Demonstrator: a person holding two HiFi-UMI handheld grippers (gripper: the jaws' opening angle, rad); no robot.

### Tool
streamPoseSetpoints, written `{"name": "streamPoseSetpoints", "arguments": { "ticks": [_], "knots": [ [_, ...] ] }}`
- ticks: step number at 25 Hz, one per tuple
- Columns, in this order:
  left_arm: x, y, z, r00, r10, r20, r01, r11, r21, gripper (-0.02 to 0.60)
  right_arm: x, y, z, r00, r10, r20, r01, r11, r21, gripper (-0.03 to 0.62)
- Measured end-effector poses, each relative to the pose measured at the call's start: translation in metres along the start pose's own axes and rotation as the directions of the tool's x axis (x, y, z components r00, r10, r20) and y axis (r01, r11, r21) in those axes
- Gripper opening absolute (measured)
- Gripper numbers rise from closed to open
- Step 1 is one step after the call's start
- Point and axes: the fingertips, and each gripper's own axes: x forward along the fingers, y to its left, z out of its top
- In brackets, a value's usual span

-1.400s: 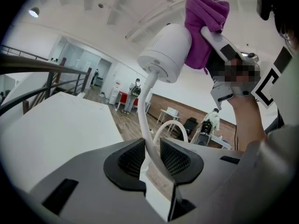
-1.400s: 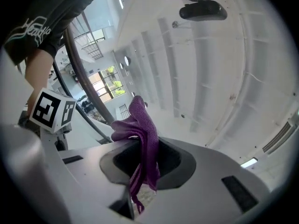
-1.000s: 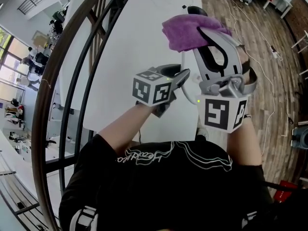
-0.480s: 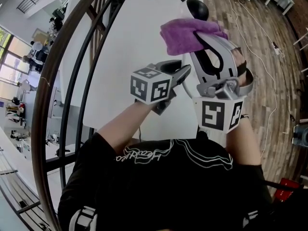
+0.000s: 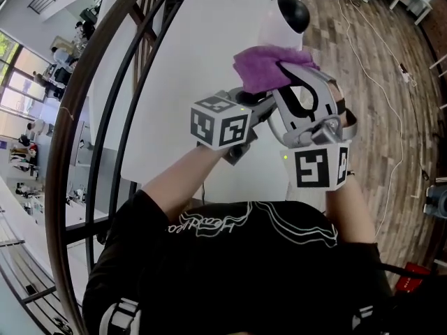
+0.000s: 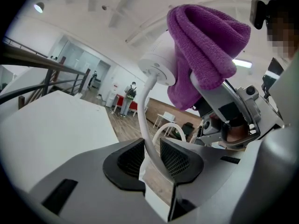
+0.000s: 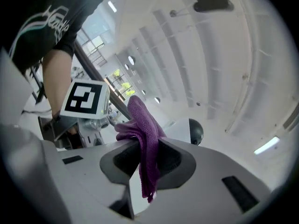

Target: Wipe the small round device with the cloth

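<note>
The small round device is white with a black dome face and is held above the white table. A thin white stalk curves down from its base and passes between the pads of my left gripper, which is shut on it. In the head view my left gripper sits just below the cloth. My right gripper is shut on the purple cloth, which rests against the device's near side. The right gripper view shows the cloth pinched between the jaws, with the device's dome beyond it.
A dark curved railing runs along the table's left side. Wooden floor with loose cables lies to the right. Distant people and furniture show in the left gripper view behind the table.
My right gripper has come down with the cloth, from above the device onto its near side. The device's dome now shows beyond the cloth. The left gripper has kept its place.
</note>
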Motion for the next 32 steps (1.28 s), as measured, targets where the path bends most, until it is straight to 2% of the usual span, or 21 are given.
{"name": "streamPoseSetpoints", "arguments": {
  "ticks": [1,5,11,15,21,24,27,32],
  "knots": [
    [0.0,0.0,0.0,1.0,-0.003,0.0,0.003,1.0,0.004,0.104,0.0,0.002,-0.001,1.0,0.02,0.006,-0.02,0.999,0.042,0.072],
    [-0.001,0.002,-0.001,1.0,0.0,-0.001,0.0,1.0,0.018,0.104,0.002,0.014,-0.007,0.996,0.092,-0.002,-0.091,0.99,0.105,0.072],
    [-0.005,0.0,-0.001,1.0,0.005,0.015,-0.006,0.998,0.066,0.11,-0.01,0.017,-0.008,0.987,0.15,0.061,-0.161,0.95,0.269,0.072],
    [-0.009,0.002,0.0,0.999,0.041,0.035,-0.045,0.991,0.127,0.126,-0.027,0.004,-0.008,0.985,0.127,0.114,-0.165,0.876,0.453,0.072],
    [-0.034,-0.017,0.027,0.976,0.14,0.167,-0.158,0.983,0.098,0.147,-0.079,-0.023,-0.013,0.98,0.109,0.169,-0.189,0.782,0.594,0.072],
    [-0.057,-0.048,0.035,0.966,0.167,0.199,-0.192,0.975,0.113,0.146,-0.108,-0.025,-0.01,0.973,0.126,0.195,-0.223,0.738,0.637,0.072],
    [-0.082,-0.1,0.028,0.961,0.166,0.22,-0.201,0.968,0.149,0.135,-0.145,-0.019,-0.001,0.961,0.152,0.23,-0.269,0.69,0.672,0.072],
    [-0.12,-0.207,0.001,0.96,0.139,0.243,-0.198,0.952,0.235,0.017,-0.221,-0.005,0.021,0.939,0.185,0.291,-0.342,0.615,0.711,0.072]
  ]
}}
